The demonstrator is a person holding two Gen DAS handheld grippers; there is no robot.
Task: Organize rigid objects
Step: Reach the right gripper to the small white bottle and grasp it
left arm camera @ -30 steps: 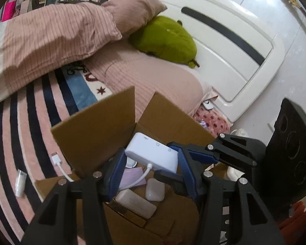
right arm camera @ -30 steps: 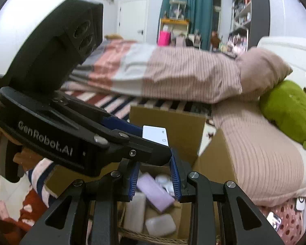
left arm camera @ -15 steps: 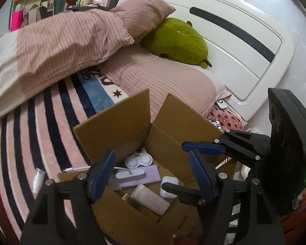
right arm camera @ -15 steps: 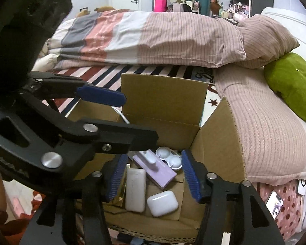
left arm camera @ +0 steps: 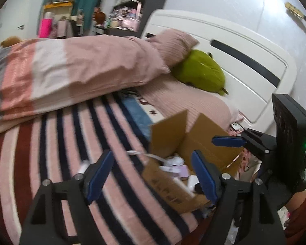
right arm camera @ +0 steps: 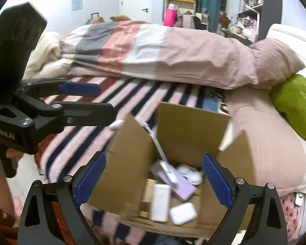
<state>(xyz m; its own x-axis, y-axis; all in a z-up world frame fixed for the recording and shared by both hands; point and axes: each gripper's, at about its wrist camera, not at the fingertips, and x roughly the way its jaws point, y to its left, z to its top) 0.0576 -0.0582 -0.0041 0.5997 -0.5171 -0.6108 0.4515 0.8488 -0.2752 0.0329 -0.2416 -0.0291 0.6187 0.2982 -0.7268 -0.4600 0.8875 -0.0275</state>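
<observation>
Spreading wide with nothing between them, the blue-padded fingers (right arm camera: 90,180) of the right gripper (right arm camera: 153,180) frame the open cardboard box (right arm camera: 191,126) at the lower centre of the right wrist view. Inside the box lie a white earbud case (right arm camera: 182,213), a white oblong block (right arm camera: 160,202), a lilac flat case (right arm camera: 179,184) and a white cable adapter (right arm camera: 163,159) whose cord runs up over the box's inner corner. The left gripper (left arm camera: 153,177) is likewise released and empty, its fingers (left arm camera: 100,175) hanging over the striped blanket (left arm camera: 51,153) in the lower middle of the left wrist view, the box just to their right. Beyond, a folded duvet (right arm camera: 153,49) crosses mid-frame and a green plush toy (right arm camera: 295,104) sits at the right edge.
</observation>
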